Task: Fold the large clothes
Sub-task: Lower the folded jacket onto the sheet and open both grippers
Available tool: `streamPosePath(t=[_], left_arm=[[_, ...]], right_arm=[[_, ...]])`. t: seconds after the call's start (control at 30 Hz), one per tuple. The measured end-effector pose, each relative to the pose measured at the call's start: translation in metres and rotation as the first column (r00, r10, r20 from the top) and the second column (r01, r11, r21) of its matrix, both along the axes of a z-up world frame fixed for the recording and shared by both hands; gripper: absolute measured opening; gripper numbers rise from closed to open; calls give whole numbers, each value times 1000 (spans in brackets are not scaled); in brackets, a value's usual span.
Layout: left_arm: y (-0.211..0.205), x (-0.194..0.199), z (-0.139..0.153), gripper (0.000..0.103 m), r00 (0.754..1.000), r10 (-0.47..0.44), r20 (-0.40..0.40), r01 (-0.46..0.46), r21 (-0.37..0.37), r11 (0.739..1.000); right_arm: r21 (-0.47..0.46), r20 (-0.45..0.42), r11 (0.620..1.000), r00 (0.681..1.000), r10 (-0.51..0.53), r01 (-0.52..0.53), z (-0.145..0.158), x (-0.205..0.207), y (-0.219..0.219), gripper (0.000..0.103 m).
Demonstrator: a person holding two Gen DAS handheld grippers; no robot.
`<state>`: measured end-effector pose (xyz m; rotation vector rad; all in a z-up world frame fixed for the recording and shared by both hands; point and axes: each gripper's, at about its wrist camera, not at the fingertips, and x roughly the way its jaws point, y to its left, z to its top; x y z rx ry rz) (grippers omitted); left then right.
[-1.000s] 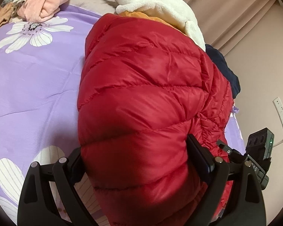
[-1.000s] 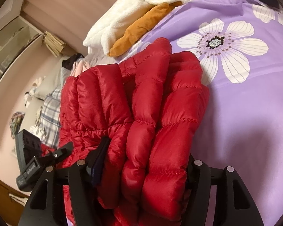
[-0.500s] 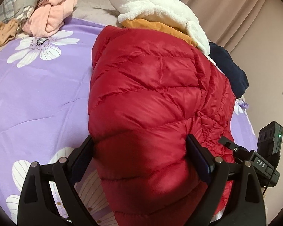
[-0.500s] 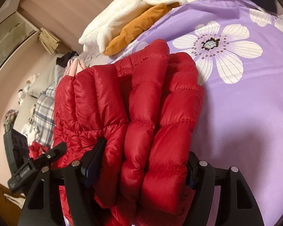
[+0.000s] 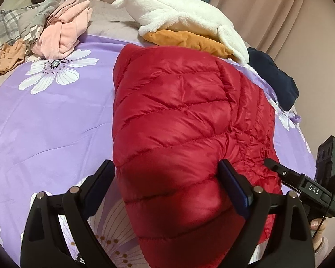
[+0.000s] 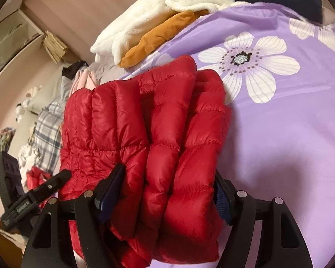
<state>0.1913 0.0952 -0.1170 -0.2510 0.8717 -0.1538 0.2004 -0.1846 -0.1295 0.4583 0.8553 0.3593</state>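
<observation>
The quilted puffer jacket is glossy red, lying on a lilac bedsheet printed with large white flowers with dark speckled centres. Behind it sit a cream-white fleece over a mustard-orange garment, a navy garment, pale pink clothes and grey-and-white plaid fabric.

Your two wrist cameras look steeply down, very near, at the red down jacket from opposite ends, both sharing it.

Left tongs spread wide, angled downward; right tongs likewise, jaws just widened.
</observation>
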Motion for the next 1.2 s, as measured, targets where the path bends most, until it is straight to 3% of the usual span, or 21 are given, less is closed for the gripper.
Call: streamPosePath(t=[0.13, 0.33, 0.57, 0.6, 0.8, 1.2], left_arm=[[-2, -5, 2, 92, 1000, -5, 6, 5, 15, 1000], [-8, -10, 6, 79, 1000, -20, 21, 19, 41, 999], [-14, -12, 9, 67, 999, -39, 35, 37, 69, 997], [-15, -12, 9, 66, 998, -42, 36, 39, 71, 997], [-20, -14, 6, 65, 998, -54, 39, 50, 104, 993], [-25, -6, -5, 65, 996, -84, 28, 80, 132, 988]], right_arm=[[-78, 33, 997, 999, -18, 21, 9, -8, 3, 73], [-247, 167, 967, 986, -26, 67, 34, -24, 13, 73], [-261, 289, 964, 957, 34, 45, 51, -32, 25, 72], [-253, 298, 967, 953, 50, 28, 52, -32, 28, 68], [-263, 272, 963, 954, 127, -53, 43, -24, 51, 53], [-254, 158, 963, 979, 130, -87, 14, -13, 57, 52]])
